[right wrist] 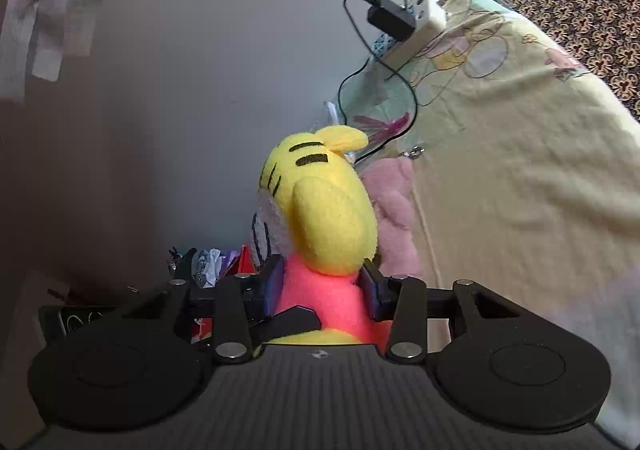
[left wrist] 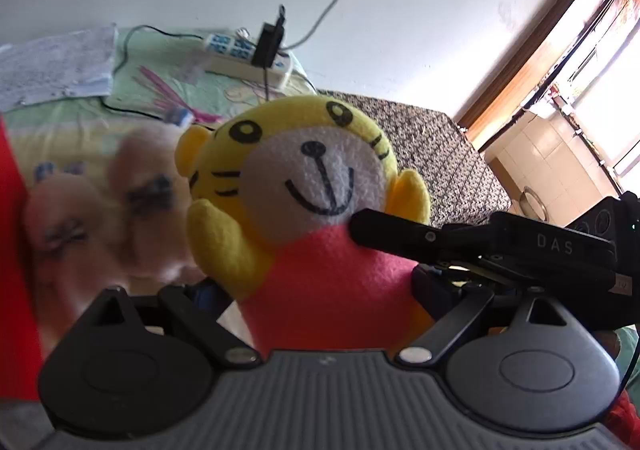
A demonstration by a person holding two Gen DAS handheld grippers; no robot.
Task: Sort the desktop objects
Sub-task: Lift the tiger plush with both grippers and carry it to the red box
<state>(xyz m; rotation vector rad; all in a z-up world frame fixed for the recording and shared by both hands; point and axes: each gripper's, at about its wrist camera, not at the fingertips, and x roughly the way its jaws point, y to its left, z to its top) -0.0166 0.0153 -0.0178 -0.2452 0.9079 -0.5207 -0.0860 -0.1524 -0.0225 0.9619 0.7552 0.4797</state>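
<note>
A yellow tiger plush [left wrist: 304,178] with a white face and a pink body is held up above the bed. My left gripper [left wrist: 320,290] is shut on its pink body, one finger on each side. The right gripper's black finger [left wrist: 384,234] reaches in from the right and presses at the plush's neck. The right wrist view has the tiger plush [right wrist: 328,226] side-on. There my right gripper [right wrist: 324,286] is shut on the pink body between its blue pads. A fluffy pink plush [left wrist: 100,210] lies blurred behind the tiger, to its left.
A pale cartoon-print sheet [right wrist: 520,130] covers the surface. On it lie a white power strip [left wrist: 248,58] with a black adapter [left wrist: 268,42], cables, and papers [left wrist: 52,66]. Beyond lies a dark patterned cloth [left wrist: 440,154]. Small clutter [right wrist: 208,262] sits by the wall.
</note>
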